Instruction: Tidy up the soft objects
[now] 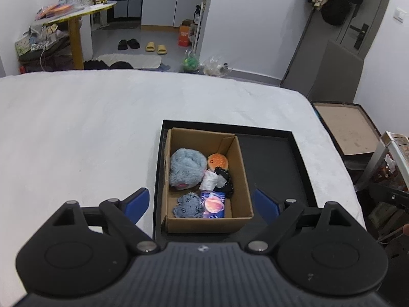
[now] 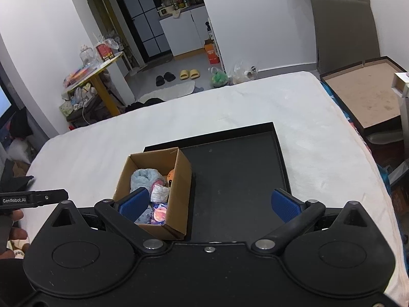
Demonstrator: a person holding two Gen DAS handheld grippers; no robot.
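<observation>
Right, both grippers are spread wide with nothing between the pads: left gripper [image 1: 203, 203] low centre of its frame, right gripper [image 2: 211, 203] the same in its view. The soft stuff all sits in the cardboard box [image 1: 245, 179], centre frame, which stands in the left part of a black tray [image 1: 299, 158] on the white bed cover [image 1: 76, 133]. Inside: a fluffy blue plush [image 1: 186, 170] upper left, an orange bun-shaped toy [image 1: 217, 161] beside it, a white crumpled piece [image 1: 209, 180], something black and studded [image 1: 226, 179] (can't tell what), a grey fuzzy piece [image 1: 188, 206] and a pink-and-blue item [image 1: 213, 204] at the near wall. All look light and squashy; I'd pinch the bulk of each, mid-body, not a loose edge. Fur may slip, so bite deep. No loose items visible on the cover, so probably near done.
</observation>
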